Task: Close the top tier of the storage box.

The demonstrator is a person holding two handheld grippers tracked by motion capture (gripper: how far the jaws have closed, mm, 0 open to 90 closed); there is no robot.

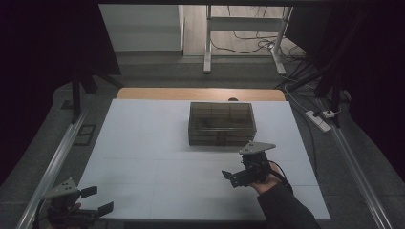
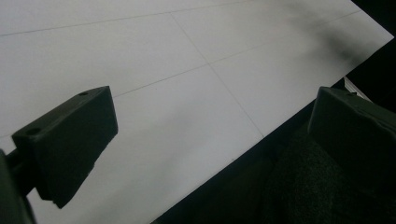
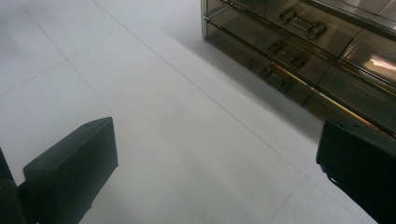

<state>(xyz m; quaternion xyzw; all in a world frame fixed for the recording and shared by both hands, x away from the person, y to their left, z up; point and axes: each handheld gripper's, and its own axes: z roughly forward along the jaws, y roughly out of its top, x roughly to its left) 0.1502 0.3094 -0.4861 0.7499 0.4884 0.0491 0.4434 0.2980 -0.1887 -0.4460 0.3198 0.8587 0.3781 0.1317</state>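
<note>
A smoky see-through box (image 1: 222,123) with a closed lid and front latches stands on the white table top (image 1: 143,143), a little beyond its middle. My right gripper (image 1: 237,172) hovers just in front of the box's right corner, open and holding nothing. In the right gripper view the box (image 3: 303,51) lies at the upper right, beyond the open right gripper (image 3: 215,163). My left gripper (image 1: 98,200) is at the table's near left corner, open and empty. The left gripper view has the open left gripper (image 2: 210,135) over bare table beside the front edge.
The table's front edge (image 2: 261,140) crosses the left gripper view, with dark fabric (image 2: 289,186) below it. A wooden strip (image 1: 200,94) borders the far side. Metal rails (image 1: 57,157) run along both sides; cables and a power strip (image 1: 319,119) lie on the floor at right.
</note>
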